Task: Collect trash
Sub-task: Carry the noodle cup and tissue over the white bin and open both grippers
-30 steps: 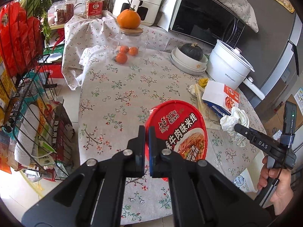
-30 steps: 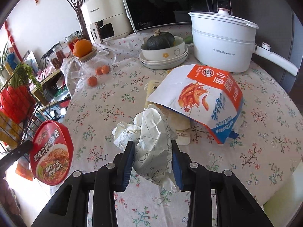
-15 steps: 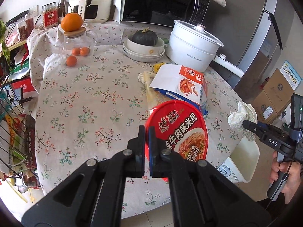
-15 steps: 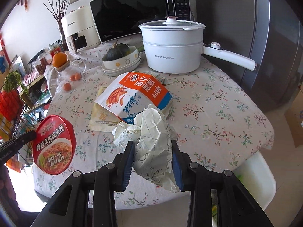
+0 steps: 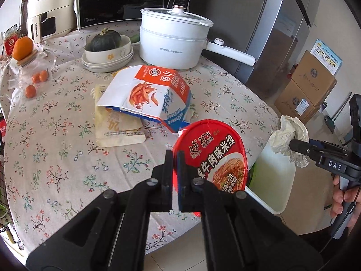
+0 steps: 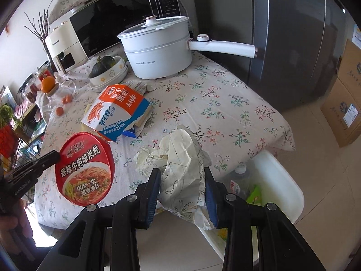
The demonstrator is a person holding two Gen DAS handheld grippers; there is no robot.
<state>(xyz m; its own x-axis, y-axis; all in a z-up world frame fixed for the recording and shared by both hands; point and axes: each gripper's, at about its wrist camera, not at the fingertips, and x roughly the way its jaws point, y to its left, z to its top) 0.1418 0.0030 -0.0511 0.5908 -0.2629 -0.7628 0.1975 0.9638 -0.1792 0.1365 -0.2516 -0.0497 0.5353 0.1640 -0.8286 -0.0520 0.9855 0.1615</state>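
Gripping the red noodle-cup lid (image 5: 214,155) by its edge, left gripper (image 5: 174,174) fingers shut tight on it, held above the floral tabletop (image 5: 67,158) rim. Right gripper (image 6: 181,194) fingers clamp crumpled paper (image 6: 180,171) over the white bin (image 6: 282,185) beside the table. Snack box (image 5: 151,94), white electric pot (image 5: 173,40), microwave (image 6: 117,22), grey fridge (image 6: 293,33), cardboard boxes (image 5: 309,88) on floor.

"Royalstar" on the white electric pot (image 5: 171,47), "CHANGHONG" on the cream appliance (image 5: 45,11), "Midea" on the microwave (image 5: 90,19), "DAS" on the right gripper (image 5: 293,145), "香辣牛肉味米线" and "20年" on the red noodle lid (image 6: 84,169), "小鱼" on the snack bag (image 5: 155,94).
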